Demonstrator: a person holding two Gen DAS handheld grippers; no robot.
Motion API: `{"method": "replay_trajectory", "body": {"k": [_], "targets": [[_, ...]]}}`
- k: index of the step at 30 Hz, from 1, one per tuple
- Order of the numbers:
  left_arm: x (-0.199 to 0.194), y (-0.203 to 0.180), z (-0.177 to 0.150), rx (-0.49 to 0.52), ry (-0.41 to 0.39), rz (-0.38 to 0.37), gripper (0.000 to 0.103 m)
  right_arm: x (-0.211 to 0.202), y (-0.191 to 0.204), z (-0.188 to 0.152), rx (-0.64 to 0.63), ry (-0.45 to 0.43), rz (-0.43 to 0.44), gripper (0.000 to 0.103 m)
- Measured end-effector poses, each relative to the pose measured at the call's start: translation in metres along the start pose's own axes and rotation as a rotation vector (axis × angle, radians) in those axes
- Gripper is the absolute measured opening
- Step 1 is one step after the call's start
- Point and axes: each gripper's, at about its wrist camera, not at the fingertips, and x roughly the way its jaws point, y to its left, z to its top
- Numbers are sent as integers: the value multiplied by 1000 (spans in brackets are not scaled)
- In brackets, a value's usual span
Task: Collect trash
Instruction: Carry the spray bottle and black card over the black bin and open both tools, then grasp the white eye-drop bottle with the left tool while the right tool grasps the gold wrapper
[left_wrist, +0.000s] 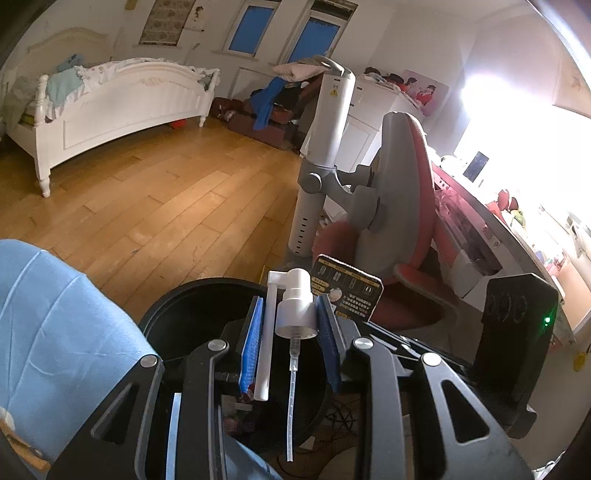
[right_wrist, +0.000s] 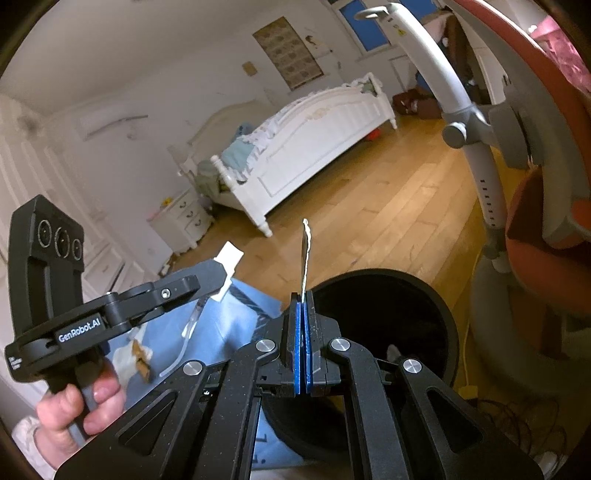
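Blue-padded fingers (left_wrist: 255, 332) of the left gripper (left_wrist: 291, 325) clamp a white spray pump (left_wrist: 295, 306), dip tube hanging straight down over the open black trash bin (left_wrist: 177, 306). To its right, the right gripper (right_wrist: 303, 332) pinches a thin printed card (right_wrist: 305, 254) upright, fingers together, above the same bin; a red chair (left_wrist: 417, 206) crowds the right.

Dim room, blown-out window glare (left_wrist: 491, 122) (far right), fisheye-bent dark edges, sharp focus
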Motion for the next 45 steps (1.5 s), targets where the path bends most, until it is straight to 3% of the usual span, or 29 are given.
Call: {"method": "replay_trajectory", "body": {"k": [3,4,5,6,7,8,15,18,27,34,38,40,45], "targets": [[1,-1,3,0,-9,16,34,1,-2,-1,12,6,-12,7],[1,-1,3,-2,-12,19,47,1,-2,-2,10,9,-15,12],[-1,-1,4,-4,-19,31,57,0,0,-3,9,9,-22,29],[-3,-1,4,-5,-29,42,77,-1,-2,-2,17,3,-27,48],[-8,-1,4,-5,-56,60,85,-3,-2,-3,28,-8,-26,55],[-12,-1,3,-2,-74,65,85,-4,-2,-4,33,-15,-21,59],[-45,18,-3,-31,-98,105,85,0,20,-10,4,8,-11,59],[-63,33,-11,-49,-107,149,85,6,38,-14,-24,32,8,67],[-138,125,-46,-135,-118,387,86,45,130,-35,-199,166,99,72],[-173,210,-62,-200,-55,552,86,93,215,-64,-406,311,164,72],[-176,244,-63,-206,-16,571,85,128,255,-83,-511,405,180,72],[-170,257,-61,-189,21,576,76,140,263,-90,-537,431,176,72],[-159,276,-58,-157,71,561,66,168,280,-95,-586,484,161,65]]}}
